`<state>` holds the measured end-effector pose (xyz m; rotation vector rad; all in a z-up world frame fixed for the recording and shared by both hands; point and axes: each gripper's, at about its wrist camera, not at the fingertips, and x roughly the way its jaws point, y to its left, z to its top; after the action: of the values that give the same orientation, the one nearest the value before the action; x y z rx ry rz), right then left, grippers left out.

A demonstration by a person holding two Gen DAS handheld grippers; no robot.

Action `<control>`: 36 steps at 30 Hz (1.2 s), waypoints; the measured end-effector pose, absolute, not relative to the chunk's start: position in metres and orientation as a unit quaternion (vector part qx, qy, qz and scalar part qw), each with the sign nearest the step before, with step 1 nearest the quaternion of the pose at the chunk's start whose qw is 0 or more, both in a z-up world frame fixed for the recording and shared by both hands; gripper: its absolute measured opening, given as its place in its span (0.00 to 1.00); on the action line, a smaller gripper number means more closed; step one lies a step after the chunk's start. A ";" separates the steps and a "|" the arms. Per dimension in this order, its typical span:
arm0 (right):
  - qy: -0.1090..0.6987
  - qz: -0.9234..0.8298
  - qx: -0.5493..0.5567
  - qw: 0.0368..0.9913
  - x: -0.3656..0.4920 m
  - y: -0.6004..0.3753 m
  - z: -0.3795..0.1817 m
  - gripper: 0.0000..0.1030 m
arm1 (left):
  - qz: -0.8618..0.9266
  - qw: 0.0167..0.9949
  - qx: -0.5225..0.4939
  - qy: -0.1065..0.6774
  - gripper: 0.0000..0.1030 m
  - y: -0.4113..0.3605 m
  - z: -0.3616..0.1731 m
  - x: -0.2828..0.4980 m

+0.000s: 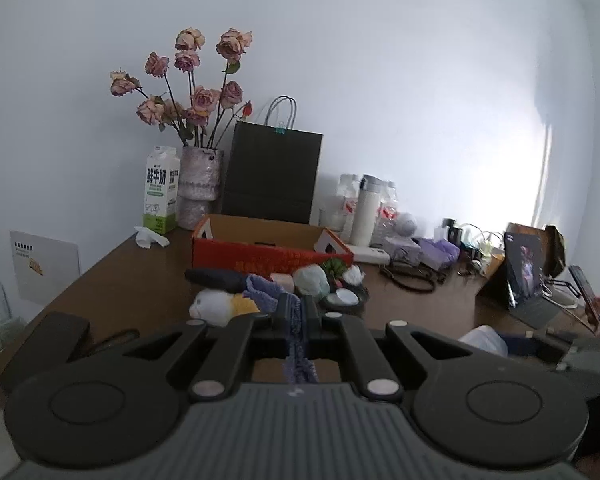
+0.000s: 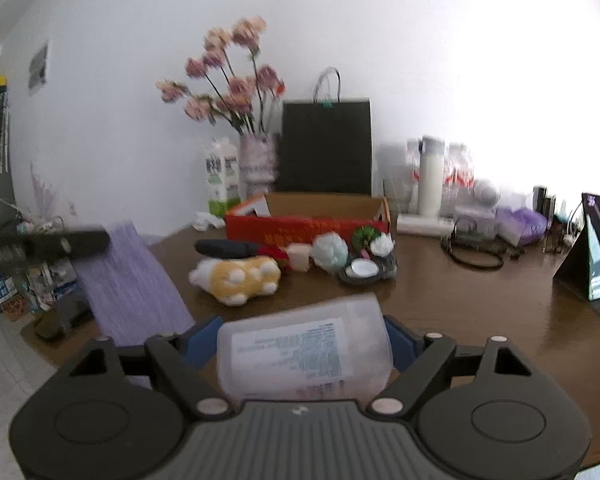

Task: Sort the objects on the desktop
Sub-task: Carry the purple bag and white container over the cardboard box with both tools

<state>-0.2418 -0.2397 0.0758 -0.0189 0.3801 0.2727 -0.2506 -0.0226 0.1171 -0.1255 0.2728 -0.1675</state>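
Right now your left gripper (image 1: 298, 316) is pinched tight on the purple knit cloth (image 1: 296, 344) and your right gripper (image 2: 304, 344) clamps the translucent labelled container (image 2: 302, 354), so carry both toward the red cardboard box (image 2: 306, 226) at twelve o'clock, past the plush toy (image 2: 236, 276).

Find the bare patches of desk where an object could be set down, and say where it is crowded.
Free: brown desk between mirror compact and tablet; also left of the red box, before the milk carton. Crowded: the toy pile fronting the box, and the back-right clutter.

Dried roses (image 1: 188, 80), black paper bag (image 1: 272, 176)
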 end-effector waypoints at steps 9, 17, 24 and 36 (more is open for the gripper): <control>0.203 0.124 -0.062 0.969 -0.233 -0.212 0.036 0.79 | -0.087 0.981 -0.076 0.154 0.06 -0.021 0.105 -0.248; 0.207 0.134 -0.023 0.969 -0.220 -0.219 0.040 0.79 | -0.085 0.986 -0.068 0.130 0.06 -0.018 0.120 -0.232; 0.184 0.147 -0.014 0.972 -0.159 -0.227 0.077 0.79 | -0.100 0.987 -0.066 0.110 0.06 -0.019 0.158 -0.167; 0.197 0.166 0.002 0.966 0.067 -0.233 0.132 0.79 | -0.130 0.982 -0.069 0.120 0.06 -0.024 0.238 0.064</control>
<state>0.0671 -0.2330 0.1319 0.0040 0.3977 0.3357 0.0636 -0.0241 0.2383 -0.1391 0.2411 -0.2619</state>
